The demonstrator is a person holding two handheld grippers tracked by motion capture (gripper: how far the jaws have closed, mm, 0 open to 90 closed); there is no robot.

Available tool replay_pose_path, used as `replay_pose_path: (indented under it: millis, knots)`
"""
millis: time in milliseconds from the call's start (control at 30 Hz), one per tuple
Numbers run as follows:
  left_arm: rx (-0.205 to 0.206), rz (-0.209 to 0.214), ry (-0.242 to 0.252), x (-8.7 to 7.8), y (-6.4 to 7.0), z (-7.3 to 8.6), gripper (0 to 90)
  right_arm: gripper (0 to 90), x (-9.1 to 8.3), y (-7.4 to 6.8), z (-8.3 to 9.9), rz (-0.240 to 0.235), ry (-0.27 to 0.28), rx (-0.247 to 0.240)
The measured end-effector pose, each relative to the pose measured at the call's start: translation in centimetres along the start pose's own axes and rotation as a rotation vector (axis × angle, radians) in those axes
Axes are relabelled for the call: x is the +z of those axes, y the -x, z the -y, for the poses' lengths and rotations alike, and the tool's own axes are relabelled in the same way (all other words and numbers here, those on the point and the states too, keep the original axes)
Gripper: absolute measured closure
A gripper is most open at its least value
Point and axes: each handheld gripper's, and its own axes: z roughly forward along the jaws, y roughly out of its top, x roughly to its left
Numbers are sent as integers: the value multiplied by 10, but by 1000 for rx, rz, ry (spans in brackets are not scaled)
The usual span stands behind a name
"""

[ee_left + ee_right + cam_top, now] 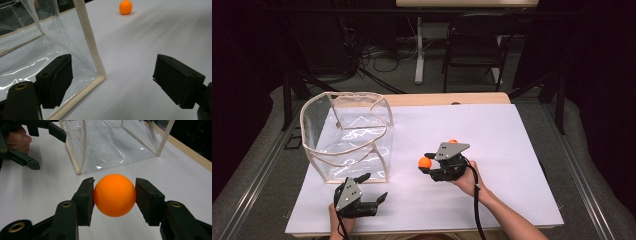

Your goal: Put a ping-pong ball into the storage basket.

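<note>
Right gripper (114,195): clamped on an orange ball (114,195), both pads flat against its sides, a clean pinch across the middle.
Held ball, high view (425,162): poking out at the left end of the right gripper (428,163), near the middle of the white table (512,150), to the right of the clear bag (347,142).
Second ball (453,141): peeking out just behind the right gripper's grey plate, resting on the table; from the left gripper view (125,7) lying free, well apart from the bag's corner.
Left gripper (373,186): jaws spread wide, nothing between them, parked just in front of the bag's near right corner (100,75).
Clear bag: upright, mouth open to the top, cream trim around rim and edges; looks empty so far, though reflections make that hard to confirm.
Step in hand: by the look of it, ball gripped, carry to the bag about to start.
Next move calls for: lift high enough to clear the rim, swing left over the open mouth, then release; soft walls likely to buckle if clipped, so left gripper well placed to pinch that corner trim and steady it.
</note>
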Motion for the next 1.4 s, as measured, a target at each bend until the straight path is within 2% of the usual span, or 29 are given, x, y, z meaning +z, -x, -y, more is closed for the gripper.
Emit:
replay_pose_path:
  millis: [633, 1400]
  knots:
    - [4, 2, 2, 0, 1, 0, 159, 505, -7, -2, -7, 4, 30, -4]
    - [-2, 4, 5, 0, 0, 0, 159, 505, -9, -5, -14, 15, 34, -4]
